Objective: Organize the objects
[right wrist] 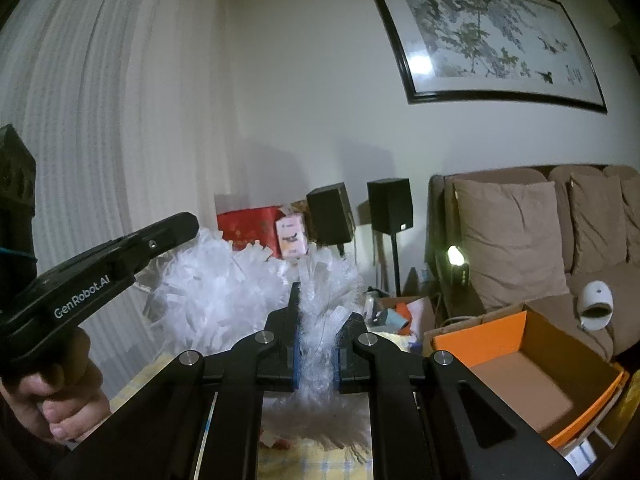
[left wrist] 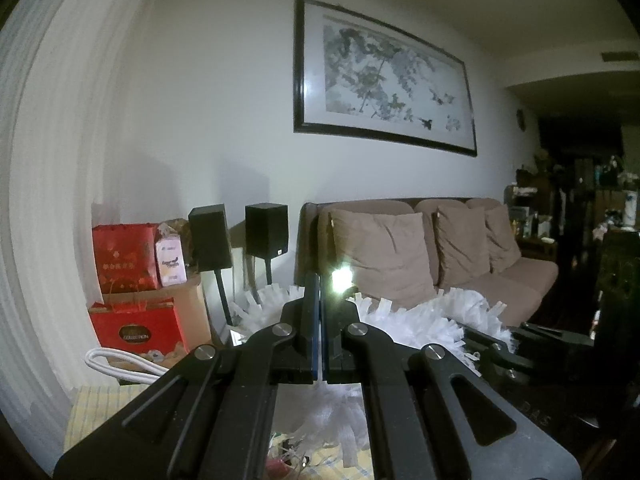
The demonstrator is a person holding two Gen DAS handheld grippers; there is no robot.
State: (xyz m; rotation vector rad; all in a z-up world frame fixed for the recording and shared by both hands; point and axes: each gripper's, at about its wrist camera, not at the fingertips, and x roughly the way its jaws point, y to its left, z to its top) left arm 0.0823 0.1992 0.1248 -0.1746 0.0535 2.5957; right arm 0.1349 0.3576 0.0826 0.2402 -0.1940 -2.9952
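A fluffy mass of white shredded filler (right wrist: 208,292) hangs in the air between both grippers. My right gripper (right wrist: 320,312) is shut on a bunch of its strands, which stick up and spill out below the blue pads. In the left wrist view the filler (left wrist: 432,316) spreads behind and beside my left gripper (left wrist: 319,284). Its pads are pressed together, seemingly on a thin bit of the filler. Seen from the right wrist, the left gripper (right wrist: 180,228) enters at the left in a person's hand (right wrist: 60,396), its tip at the filler's edge. The right gripper (left wrist: 492,340) shows at the filler's right end.
An open orange box (right wrist: 532,364) lies low on the right. Behind it stands a brown sofa (right wrist: 516,248) with a white round device (right wrist: 596,300). Two black speakers (left wrist: 240,236), red gift bags (left wrist: 128,256) and a cardboard box stand by the curtain. A yellow checked cloth (right wrist: 320,460) lies below.
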